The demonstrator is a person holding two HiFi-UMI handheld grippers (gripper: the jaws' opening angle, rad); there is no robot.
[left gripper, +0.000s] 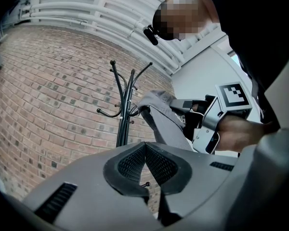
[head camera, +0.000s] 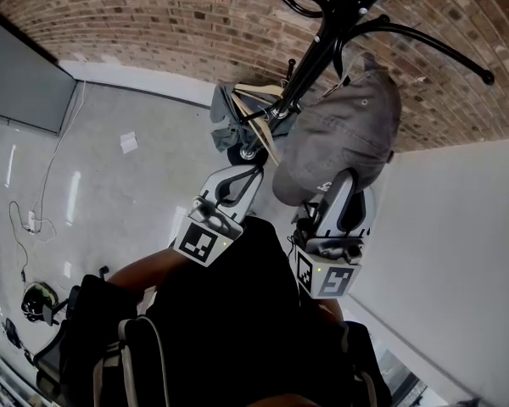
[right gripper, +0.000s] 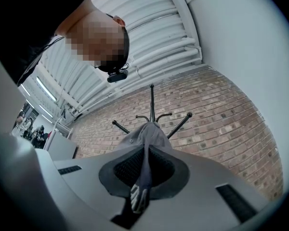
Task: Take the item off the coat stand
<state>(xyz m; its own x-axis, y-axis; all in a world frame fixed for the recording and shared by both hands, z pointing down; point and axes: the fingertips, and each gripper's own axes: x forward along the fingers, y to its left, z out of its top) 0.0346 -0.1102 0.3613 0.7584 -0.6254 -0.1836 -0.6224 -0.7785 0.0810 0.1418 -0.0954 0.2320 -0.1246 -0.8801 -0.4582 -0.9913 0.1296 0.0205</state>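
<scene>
- We saw one grey cap (head camera: pixel 343 130) up at the coat stand (head camera: pixel 343 11), close beside its black pole and under one curved arm. We could not tell whether the cap was resting on a hook.
- In the right gripper view the cap (right gripper: pixel 145 134) rose straight ahead of the jaws, covering the lower part of the stand (right gripper: pixel 151 97).
- The right gripper (right gripper: pixel 143 170) was clamped on the cap: a narrow fold of grey fabric ran between the two pads, which were pressed nearly together.
- From the head view, the right gripper (head camera: pixel 346 183) reached up under the cap's lower edge.
- The left gripper (left gripper: pixel 145 159) had its two jaws together with nothing between them. It sat just left of the right one, apart from the cap (left gripper: pixel 159 114).
- In the head view, the left gripper (head camera: pixel 248 173) pointed toward the foot of the stand.
- We counted two grippers, each with one cube of square markers, and one hand on each.
- There was one coat stand; in the right gripper view we counted four arms around its top spike.
- At the foot of the stand lay one bundle of grey cloth (head camera: pixel 229 113) with a pale wooden hanger (head camera: pixel 267 91) on it.
- One brick wall (head camera: pixel 153 24) stood behind the stand, and one white panel (head camera: pixel 458 244) stood on the right.
- One sheet of paper (head camera: pixel 129 142) lay on the pale floor (head camera: pixel 110 202).
</scene>
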